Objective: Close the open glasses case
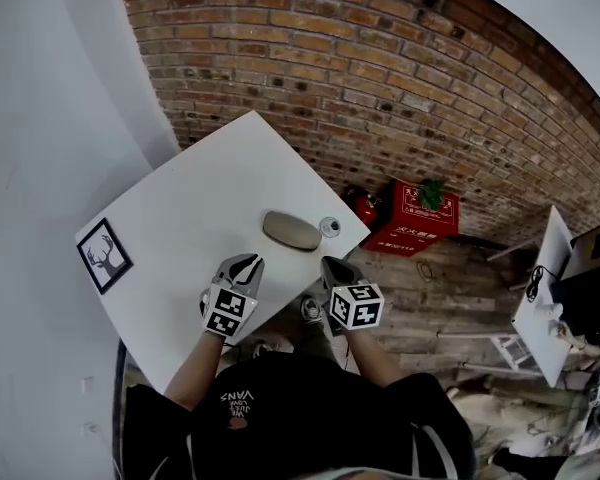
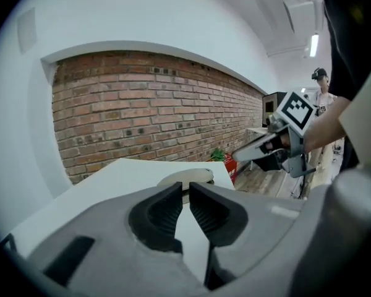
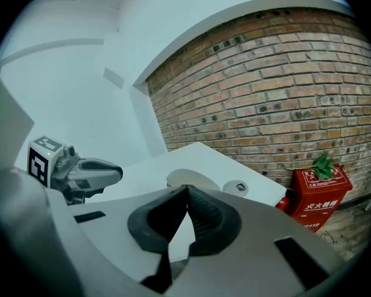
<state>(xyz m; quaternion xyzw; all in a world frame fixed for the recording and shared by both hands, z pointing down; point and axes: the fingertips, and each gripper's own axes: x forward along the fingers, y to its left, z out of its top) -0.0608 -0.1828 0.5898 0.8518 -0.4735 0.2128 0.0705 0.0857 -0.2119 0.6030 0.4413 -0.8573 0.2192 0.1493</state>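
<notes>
I'm looking steeply down over the table (image 1: 200, 198); both gripper cameras are facing low across it toward the brick wall (image 2: 154, 116), sharing the glasses case (image 3: 195, 178).

table (image 1: 195, 193): white, square, one corner at 12 o'clock toward the brick wall (image 1: 380, 78)
glasses case (image 1: 291, 231): tan oval, flat on table near its 3 o'clock corner, looks shut
round fitting (image 1: 329, 227): small, silvery, just beside case at its 3 o'clock
deer picture (image 1: 105, 256): black frame, at table's 9 o'clock corner
left gripper (image 1: 248, 259): at 7 o'clock of case, tips pointing at it, not touching
right gripper (image 1: 330, 262): at 5 o'clock of case, off table edge, apart from case
red box (image 1: 420, 218): on floor at 3 o'clock of table, green plant (image 1: 431, 194) on top
fire extinguisher (image 1: 363, 206): between table and box
</notes>
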